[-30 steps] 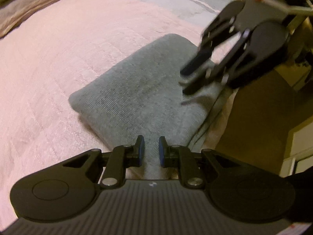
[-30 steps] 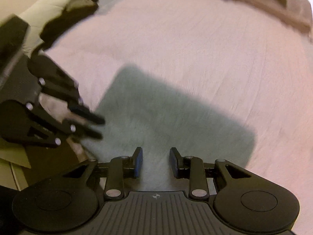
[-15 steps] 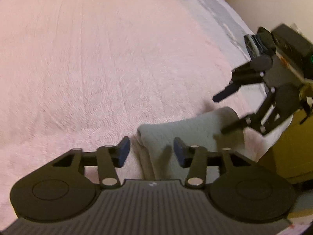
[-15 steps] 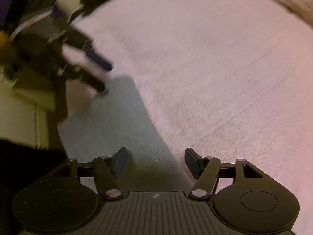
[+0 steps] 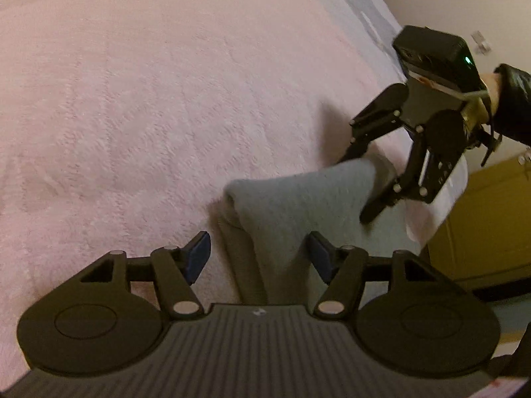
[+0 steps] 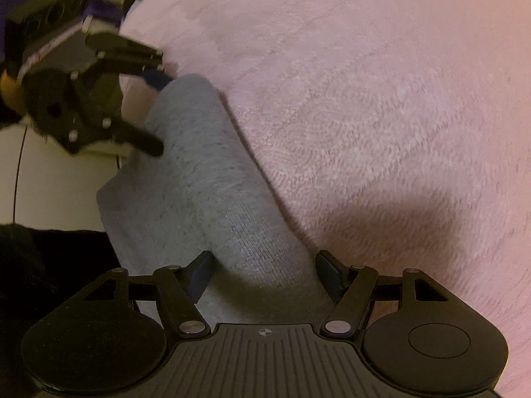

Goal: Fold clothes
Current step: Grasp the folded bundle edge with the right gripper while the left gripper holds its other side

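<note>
right now both grippers are set astride the same folded grey knit garment (image 5: 298, 199), one at each end, so the step in hand looks like taking hold of the bundle, either for a last fold or to carry it off; which of the two i cannot tell. the left gripper (image 5: 259, 255) has its jaws wide open, the garment's layered end lying between the blue pads (image 5: 199, 255) with a gap on either side, nothing held. the right gripper (image 6: 265, 272) is likewise wide open over the other end, the cloth bulging up between its jaws but not pinched. from the left wrist view the right gripper shows at the far end with one finger on each side of the cloth.

the garment lies on the pink fleecy blanket (image 6: 381, 116) of a bed, close to its edge, part of it overhanging. it is a thick, rounded packet of several layers, fine ribbed knit, soft and likely to slump.

next, i judge, both jaws must close together on all layers, deep enough that no inner layer slips out.
</note>
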Demonstrator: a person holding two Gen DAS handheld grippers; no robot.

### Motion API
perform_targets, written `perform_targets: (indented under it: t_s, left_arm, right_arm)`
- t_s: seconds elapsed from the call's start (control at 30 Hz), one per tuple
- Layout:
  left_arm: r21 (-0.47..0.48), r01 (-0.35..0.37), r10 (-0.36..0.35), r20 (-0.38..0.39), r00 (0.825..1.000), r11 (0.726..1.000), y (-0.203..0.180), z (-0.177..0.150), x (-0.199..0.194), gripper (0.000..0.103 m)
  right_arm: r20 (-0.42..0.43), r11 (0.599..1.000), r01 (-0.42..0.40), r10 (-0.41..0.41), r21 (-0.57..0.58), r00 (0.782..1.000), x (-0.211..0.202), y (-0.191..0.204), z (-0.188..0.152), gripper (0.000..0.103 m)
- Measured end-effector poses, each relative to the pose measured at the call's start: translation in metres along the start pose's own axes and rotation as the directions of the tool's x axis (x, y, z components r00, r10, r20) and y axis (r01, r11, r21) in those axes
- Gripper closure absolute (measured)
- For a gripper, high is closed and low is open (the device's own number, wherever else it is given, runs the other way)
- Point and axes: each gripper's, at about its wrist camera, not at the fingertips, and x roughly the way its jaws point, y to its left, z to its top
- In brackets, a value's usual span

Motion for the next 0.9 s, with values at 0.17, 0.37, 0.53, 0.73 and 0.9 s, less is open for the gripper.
perform_targets:
  t_s: [0.17,0.37,0.53,0.73,0.9]
  left_arm:
    - [0.075,0.026,-0.024,-0.020,0.999,0.997,-0.011,0.009,0.004,0.046]
    - [0.209,0.073,-0.070,-0.022,0.997,0.975,-0.037,0.056,0.005,0.045]
    - [0.360,0.066,-0.092,0.056,0.994,0.931,-0.076,0.135,0.009,0.047]
    - [0.442,0.058,-0.133,0.140,0.981,0.895,-0.116,0.193,0.003,0.047]
    - [0.460,0.102,-0.153,0.075,0.985,0.882,-0.133,0.175,0.020,0.047]
  right_arm:
    - [0.105,0.997,0.015,-0.024,0.081,0.994,-0.027,0.013,-0.017,0.077]
    - [0.324,0.946,0.012,-0.123,0.324,0.938,-0.069,0.017,-0.071,0.079]
    - [0.549,0.788,-0.100,-0.325,0.607,0.770,-0.117,0.001,-0.150,0.079]
    - [0.568,0.412,-0.409,-0.708,0.815,0.420,-0.128,0.013,-0.280,0.079]
    - [0.313,0.027,-0.676,-0.900,0.736,0.304,-0.063,0.063,-0.341,0.079]
